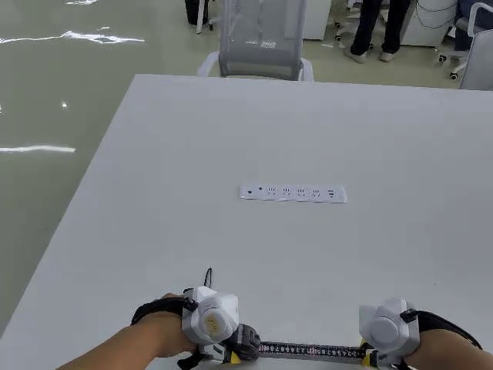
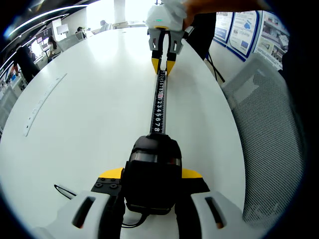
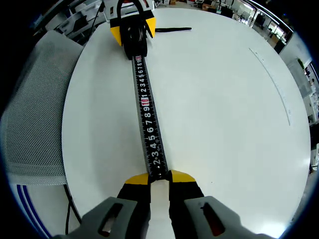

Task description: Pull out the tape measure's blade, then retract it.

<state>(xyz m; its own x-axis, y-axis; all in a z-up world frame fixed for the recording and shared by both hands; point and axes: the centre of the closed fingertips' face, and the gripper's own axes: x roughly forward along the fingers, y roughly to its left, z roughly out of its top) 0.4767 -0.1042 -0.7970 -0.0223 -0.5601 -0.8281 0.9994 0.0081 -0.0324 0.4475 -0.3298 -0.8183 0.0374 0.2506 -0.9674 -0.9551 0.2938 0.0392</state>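
Note:
A black tape measure case [image 2: 151, 172] sits between the yellow-tipped fingers of my left gripper [image 2: 151, 175], which is shut on it. The case also appears at the table's near edge in the head view [image 1: 245, 344] and at the far end in the right gripper view [image 3: 133, 35]. Its numbered blade [image 3: 148, 127] runs straight out over the white table [image 1: 308, 139], seen as a dark strip [image 1: 312, 352] between the two hands. My right gripper [image 3: 159, 178] is shut on the blade's end; it shows far off in the left gripper view [image 2: 163, 59].
A white power strip [image 1: 293, 193] lies flat in the middle of the table. A thin black cord [image 1: 209, 276] lies by the left hand. A grey mesh chair [image 1: 259, 38] stands at the far edge, and people stand beyond it.

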